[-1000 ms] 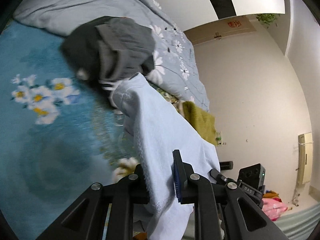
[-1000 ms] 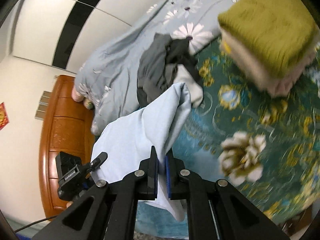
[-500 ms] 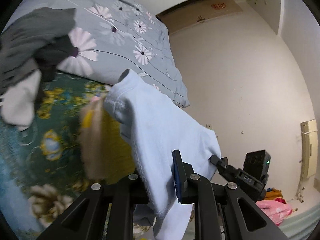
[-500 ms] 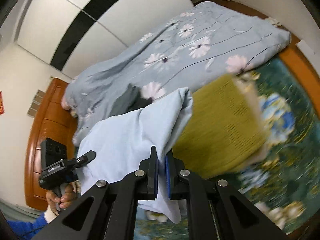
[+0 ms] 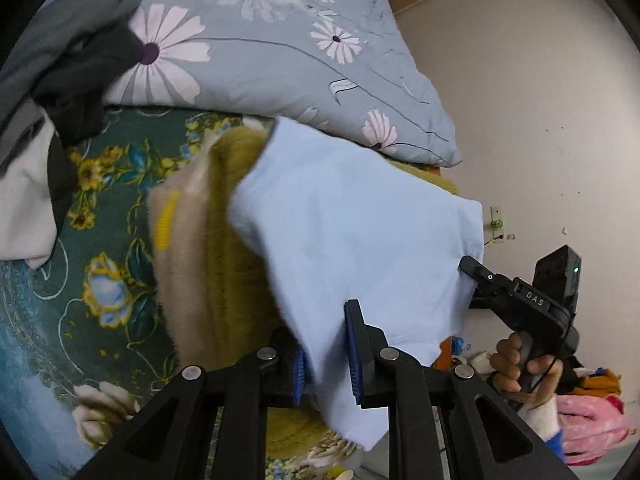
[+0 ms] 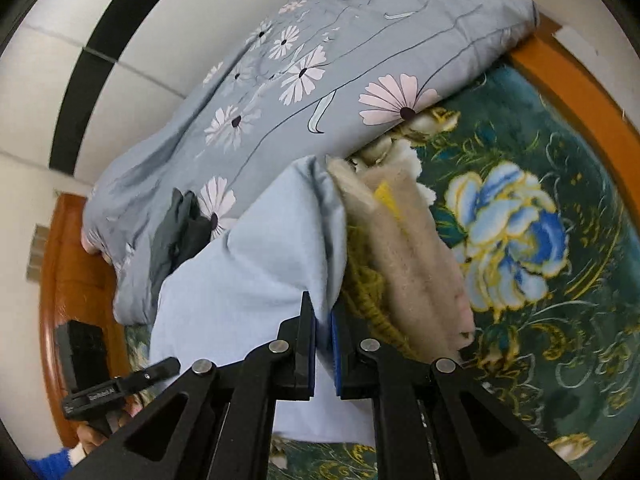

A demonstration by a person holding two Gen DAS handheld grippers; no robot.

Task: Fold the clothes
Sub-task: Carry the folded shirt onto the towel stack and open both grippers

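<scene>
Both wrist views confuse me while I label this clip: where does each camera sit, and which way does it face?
Left wrist: sits on the left gripper, facing along its fingers over the light blue garment toward the folded stack, duvet and wall; the person's hand grips the right gripper's handle.
Right wrist: sits on the right gripper, facing the stack, floral blanket and headboard.
Shared: the garment, the stack, the duvet.

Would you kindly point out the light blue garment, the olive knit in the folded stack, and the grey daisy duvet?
light blue garment (image 5: 352, 232): left wrist view, its flat middle.
olive knit (image 5: 236, 248): left wrist view, its folded side.
grey daisy duvet (image 6: 320, 92): right wrist view, its top.
</scene>
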